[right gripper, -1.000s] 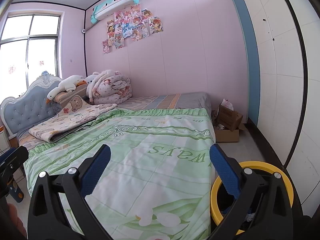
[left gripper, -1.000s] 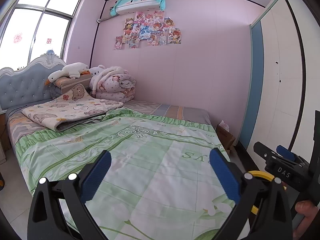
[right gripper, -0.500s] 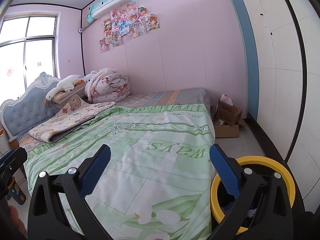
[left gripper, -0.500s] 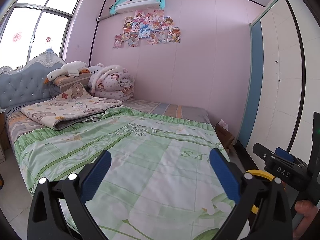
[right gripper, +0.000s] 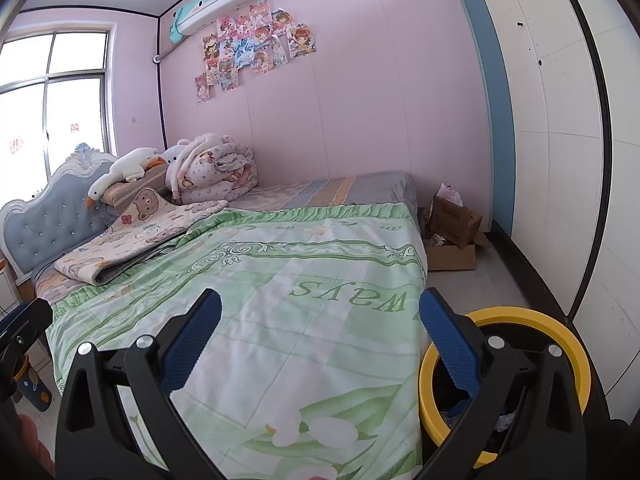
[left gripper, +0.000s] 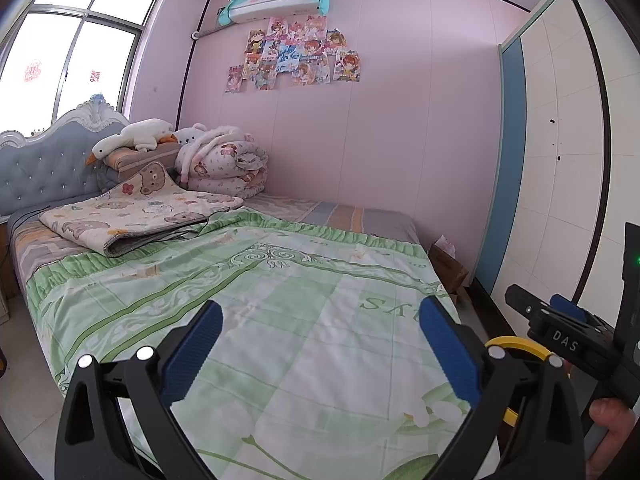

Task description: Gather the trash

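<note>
Left gripper [left gripper: 320,344]: fingers spread, empty, lower centre over bed [left gripper: 280,280]. Right gripper [right gripper: 320,340]: spread, empty. Yellow-rimmed bin [right gripper: 560,320]: lower right, beside bed. Trash: scraps inside bin.

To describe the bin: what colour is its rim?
Yellow. The bin's rim shows best in the right wrist view, on the floor beside the bed.

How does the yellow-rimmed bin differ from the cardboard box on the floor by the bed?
The yellow-rimmed bin is round with a dark inside; the cardboard box is brown and square-edged with open flaps. The bin sits near, right beside the right tongs; the box lies further back, toward the pink wall. Both stand on the floor beside the bed and hold scraps.
</note>
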The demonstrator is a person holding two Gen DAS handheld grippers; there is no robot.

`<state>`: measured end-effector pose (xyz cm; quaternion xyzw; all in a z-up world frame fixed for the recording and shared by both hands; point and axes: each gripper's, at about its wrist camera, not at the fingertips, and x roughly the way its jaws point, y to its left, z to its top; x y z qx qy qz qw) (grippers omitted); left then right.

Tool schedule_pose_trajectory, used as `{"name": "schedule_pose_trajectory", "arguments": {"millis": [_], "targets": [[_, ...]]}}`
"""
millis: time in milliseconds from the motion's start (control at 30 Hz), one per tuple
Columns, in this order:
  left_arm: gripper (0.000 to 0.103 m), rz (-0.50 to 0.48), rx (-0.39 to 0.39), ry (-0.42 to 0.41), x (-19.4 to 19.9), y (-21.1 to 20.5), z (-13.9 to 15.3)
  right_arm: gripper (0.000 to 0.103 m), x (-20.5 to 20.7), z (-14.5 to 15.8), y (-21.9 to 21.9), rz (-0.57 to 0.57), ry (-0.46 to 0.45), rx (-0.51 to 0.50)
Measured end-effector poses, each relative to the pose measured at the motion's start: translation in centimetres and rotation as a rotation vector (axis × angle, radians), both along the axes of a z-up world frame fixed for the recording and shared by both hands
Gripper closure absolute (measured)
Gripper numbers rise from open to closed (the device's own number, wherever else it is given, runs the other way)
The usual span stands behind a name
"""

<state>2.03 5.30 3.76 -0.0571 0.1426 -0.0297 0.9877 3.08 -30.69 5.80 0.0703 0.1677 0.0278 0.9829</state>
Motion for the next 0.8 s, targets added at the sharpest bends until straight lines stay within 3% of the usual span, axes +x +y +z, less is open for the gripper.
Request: {"name": "schedule_pose_trajectory", "arguments": {"millis": [800], "targets": [[0.008, -0.002, -0.001, 0.006, 0.13, 0.03, -0.4, 0.008, 0.36, -0.4, -0.52, -0.011, 0.018, 0.017]]}}
